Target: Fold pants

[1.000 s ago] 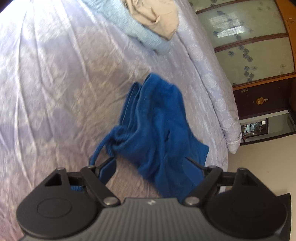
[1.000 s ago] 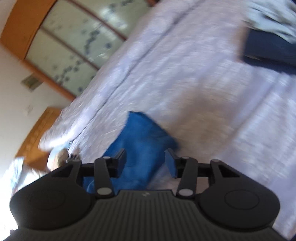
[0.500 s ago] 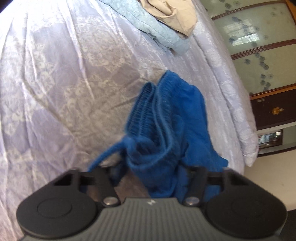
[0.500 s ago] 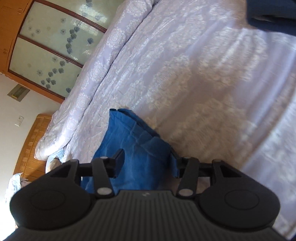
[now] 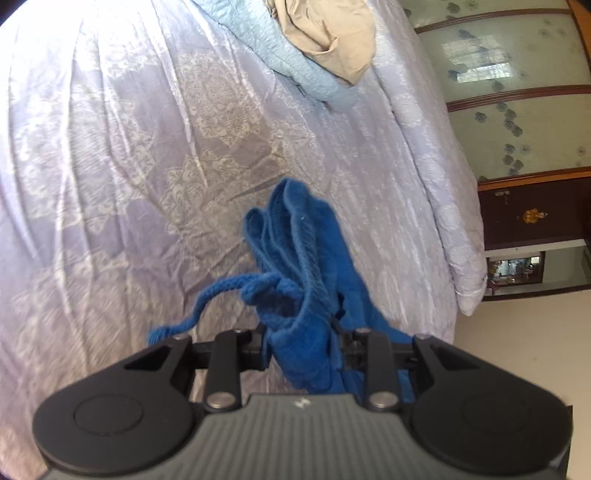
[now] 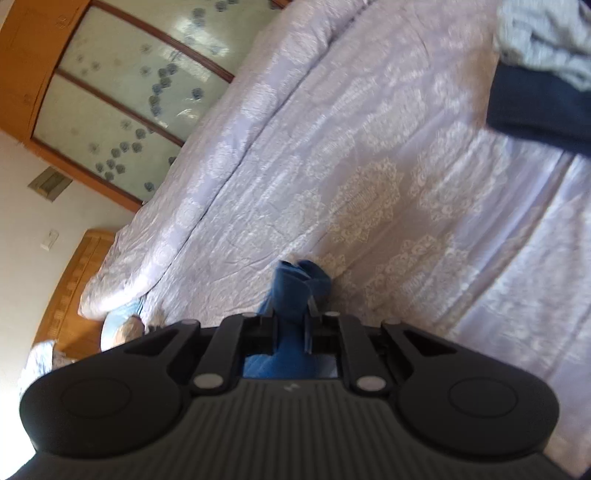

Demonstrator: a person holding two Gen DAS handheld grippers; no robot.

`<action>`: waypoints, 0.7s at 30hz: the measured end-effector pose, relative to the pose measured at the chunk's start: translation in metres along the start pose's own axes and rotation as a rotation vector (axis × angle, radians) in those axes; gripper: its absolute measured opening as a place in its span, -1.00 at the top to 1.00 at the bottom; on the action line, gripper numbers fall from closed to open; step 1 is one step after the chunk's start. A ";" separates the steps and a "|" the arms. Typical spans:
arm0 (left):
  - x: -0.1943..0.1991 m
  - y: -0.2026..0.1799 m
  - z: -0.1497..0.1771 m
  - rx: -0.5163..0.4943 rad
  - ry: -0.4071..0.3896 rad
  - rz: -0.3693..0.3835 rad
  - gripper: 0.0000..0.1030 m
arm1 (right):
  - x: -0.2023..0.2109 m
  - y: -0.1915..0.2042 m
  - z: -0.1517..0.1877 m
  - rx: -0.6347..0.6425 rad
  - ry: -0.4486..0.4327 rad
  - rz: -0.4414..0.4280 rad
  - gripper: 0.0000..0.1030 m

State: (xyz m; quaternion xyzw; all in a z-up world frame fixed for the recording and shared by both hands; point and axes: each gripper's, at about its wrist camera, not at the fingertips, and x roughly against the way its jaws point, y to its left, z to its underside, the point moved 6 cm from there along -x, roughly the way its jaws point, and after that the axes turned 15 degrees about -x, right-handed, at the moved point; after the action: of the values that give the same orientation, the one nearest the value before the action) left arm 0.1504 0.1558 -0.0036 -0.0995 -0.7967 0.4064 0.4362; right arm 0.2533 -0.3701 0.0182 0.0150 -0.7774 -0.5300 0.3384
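Observation:
The blue pants (image 5: 295, 258) are bunched at their waistband end, with a drawstring (image 5: 207, 299) hanging to the left. My left gripper (image 5: 301, 347) is shut on the bunched waistband, held above the lilac bedspread (image 5: 129, 147). In the right wrist view my right gripper (image 6: 293, 332) is shut on another bunched part of the blue pants (image 6: 291, 291), also above the bedspread (image 6: 369, 184). Most of the pants' length is hidden behind the gripper bodies.
A light blue garment (image 5: 295, 59) with a beige garment (image 5: 328, 33) on it lies at the far side of the bed. A dark navy folded garment (image 6: 535, 107) under a grey one (image 6: 546, 40) lies at the right. A wardrobe (image 6: 122, 107) stands beyond the bed edge.
Both grippers were open around the pants lying on the bed; both have closed on the fabric and lifted it, so it now bunches between the fingers.

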 end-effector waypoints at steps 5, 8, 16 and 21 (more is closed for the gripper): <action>0.041 0.008 0.036 -0.024 0.010 -0.024 0.49 | 0.051 -0.010 0.025 -0.017 0.016 -0.012 0.72; 0.055 0.025 0.062 0.001 0.031 -0.051 0.49 | 0.077 -0.032 0.043 -0.048 0.025 0.018 0.72; 0.051 0.062 0.093 0.011 0.070 -0.130 0.28 | 0.081 -0.105 0.086 -0.016 0.058 0.172 0.52; 0.101 0.029 0.085 -0.205 -0.006 -0.135 0.13 | 0.105 -0.071 0.059 0.180 -0.084 0.164 0.26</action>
State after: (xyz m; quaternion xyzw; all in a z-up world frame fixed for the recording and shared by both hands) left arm 0.0186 0.1786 0.0127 -0.0885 -0.8403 0.2930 0.4475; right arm 0.1164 -0.3935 0.0002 -0.0406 -0.8338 -0.4289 0.3452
